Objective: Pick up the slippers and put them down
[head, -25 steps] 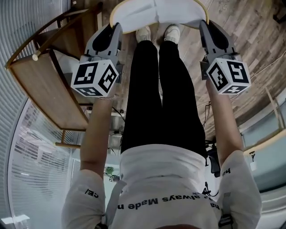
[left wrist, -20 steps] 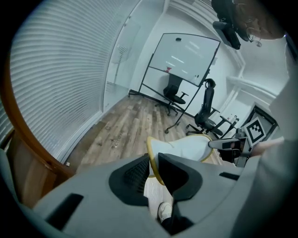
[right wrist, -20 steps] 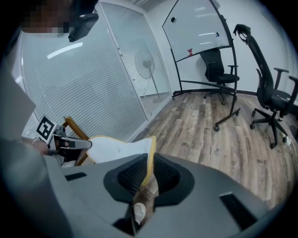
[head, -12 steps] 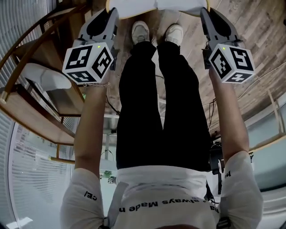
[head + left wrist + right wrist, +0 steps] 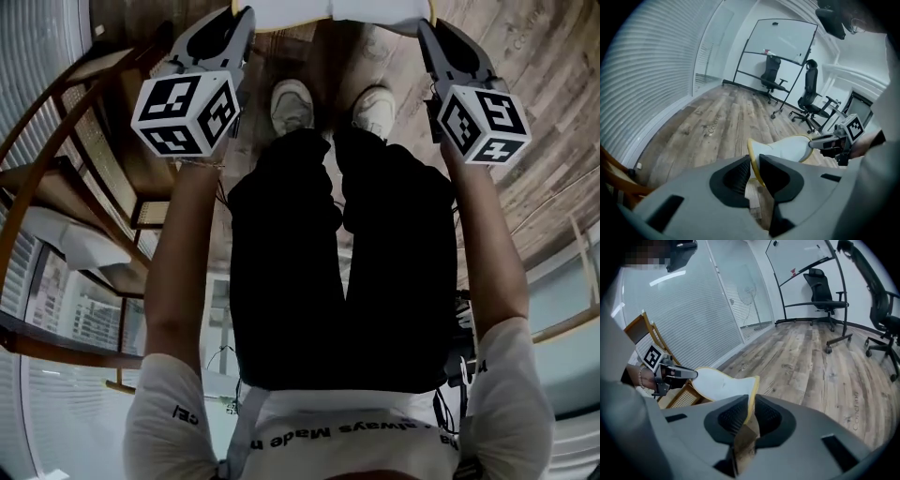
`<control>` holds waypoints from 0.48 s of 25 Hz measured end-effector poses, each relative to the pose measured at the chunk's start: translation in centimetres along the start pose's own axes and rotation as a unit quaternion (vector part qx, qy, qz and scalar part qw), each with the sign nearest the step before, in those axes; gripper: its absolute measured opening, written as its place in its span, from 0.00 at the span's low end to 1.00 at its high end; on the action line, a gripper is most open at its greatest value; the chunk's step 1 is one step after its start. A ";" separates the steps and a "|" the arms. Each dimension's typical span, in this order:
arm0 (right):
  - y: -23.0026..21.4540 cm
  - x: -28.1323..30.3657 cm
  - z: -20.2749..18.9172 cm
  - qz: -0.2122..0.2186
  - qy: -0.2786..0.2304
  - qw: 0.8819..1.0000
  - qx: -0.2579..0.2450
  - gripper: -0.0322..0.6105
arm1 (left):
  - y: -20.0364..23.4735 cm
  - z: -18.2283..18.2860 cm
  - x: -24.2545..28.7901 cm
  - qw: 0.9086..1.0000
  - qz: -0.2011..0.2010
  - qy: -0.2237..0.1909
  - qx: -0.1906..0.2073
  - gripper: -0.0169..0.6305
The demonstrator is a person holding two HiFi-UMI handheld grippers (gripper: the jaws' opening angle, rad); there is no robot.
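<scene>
Wood floor [image 5: 534, 75] beyond the shoes [image 5: 291, 101] is likely targeted: slippers [image 5: 787, 147] are clamped in left gripper [image 5: 754, 161] and right gripper [image 5: 750, 403] fingers, to be lowered, then released.

Grey-brown plank flooring [image 5: 717, 122] stretches ahead of the left gripper [image 5: 752, 161] to a whiteboard [image 5: 780, 40] on a dark-framed stand. Two black office chairs [image 5: 771, 75] [image 5: 808, 101] stand in front of the board. White slatted blinds [image 5: 651, 70] curve along the wall to that gripper's left.

Ahead of the right gripper [image 5: 749, 401], another black office chair [image 5: 825, 294] sits beneath the board's frame. A blind-covered glass wall [image 5: 703, 310] runs to its left, and a wooden chair [image 5: 644, 333] stands near that wall.

From above, a wooden chair frame with a cane panel [image 5: 103, 164] stands just outside the left gripper, and a pair of white sneakers [image 5: 291, 103] stands on the planks between the two grippers.
</scene>
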State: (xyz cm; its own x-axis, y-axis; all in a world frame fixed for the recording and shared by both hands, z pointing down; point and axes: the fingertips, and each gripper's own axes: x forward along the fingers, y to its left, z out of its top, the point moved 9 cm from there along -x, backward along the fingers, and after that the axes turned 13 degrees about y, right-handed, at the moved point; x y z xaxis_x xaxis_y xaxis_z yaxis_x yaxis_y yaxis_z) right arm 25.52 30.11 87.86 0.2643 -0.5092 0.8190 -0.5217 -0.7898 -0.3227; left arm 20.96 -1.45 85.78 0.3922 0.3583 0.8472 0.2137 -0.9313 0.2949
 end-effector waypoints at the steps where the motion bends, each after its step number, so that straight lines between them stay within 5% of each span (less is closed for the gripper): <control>1: -0.6 1.4 -0.7 0.000 0.003 1.000 -0.003 0.12 | 0.5 -0.5 1.4 1.000 -0.002 0.001 0.000 0.13; 12: -6.2 14.2 -7.0 0.026 0.022 0.999 -0.014 0.12 | 5.7 -6.2 14.2 1.000 -0.009 0.012 0.019 0.13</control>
State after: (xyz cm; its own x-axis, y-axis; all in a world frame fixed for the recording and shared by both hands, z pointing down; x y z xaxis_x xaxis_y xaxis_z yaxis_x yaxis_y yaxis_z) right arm 26.80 30.22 104.80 0.2002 -0.5325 0.8224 -0.5569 -0.7525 -0.3516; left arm 22.18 -2.06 102.19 0.3661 0.3736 0.8523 0.2550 -0.9211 0.2942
